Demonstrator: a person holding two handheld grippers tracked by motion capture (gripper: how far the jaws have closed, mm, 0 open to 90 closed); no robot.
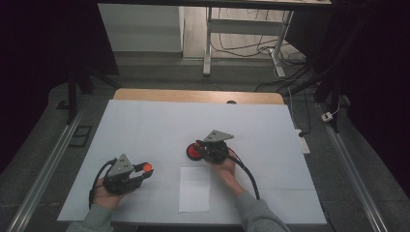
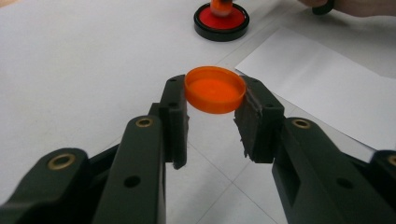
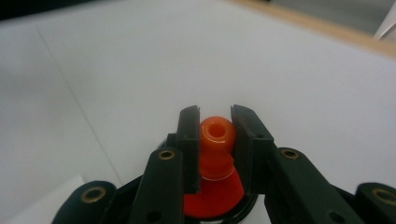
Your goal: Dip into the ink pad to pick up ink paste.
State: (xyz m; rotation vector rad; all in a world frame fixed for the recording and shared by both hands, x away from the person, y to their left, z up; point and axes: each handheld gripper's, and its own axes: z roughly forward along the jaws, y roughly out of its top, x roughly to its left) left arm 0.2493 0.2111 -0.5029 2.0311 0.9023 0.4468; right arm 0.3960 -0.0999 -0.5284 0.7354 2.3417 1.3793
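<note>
An orange round cap (image 2: 215, 89) hangs a little above the table, open side up, and my left gripper (image 2: 215, 93) is shut on its rim. In the high view that gripper (image 1: 143, 170) sits at the front left with the cap (image 1: 146, 167) at its tips. A red round base with a black rim (image 1: 193, 152) stands near the table's middle. An orange neck (image 3: 216, 135) with a hole in its top rises from it. My right gripper (image 3: 216, 122) is shut on that neck, and in the high view the gripper (image 1: 199, 148) reaches over the base from the right.
A loose white sheet of paper (image 1: 195, 189) lies flat at the front between the two hands. The table carries a white cover (image 1: 145, 121), with a wooden edge (image 1: 193, 95) at the back. Metal rails (image 1: 46, 169) run along both sides. Desk legs and cables (image 1: 270, 48) stand on the floor beyond.
</note>
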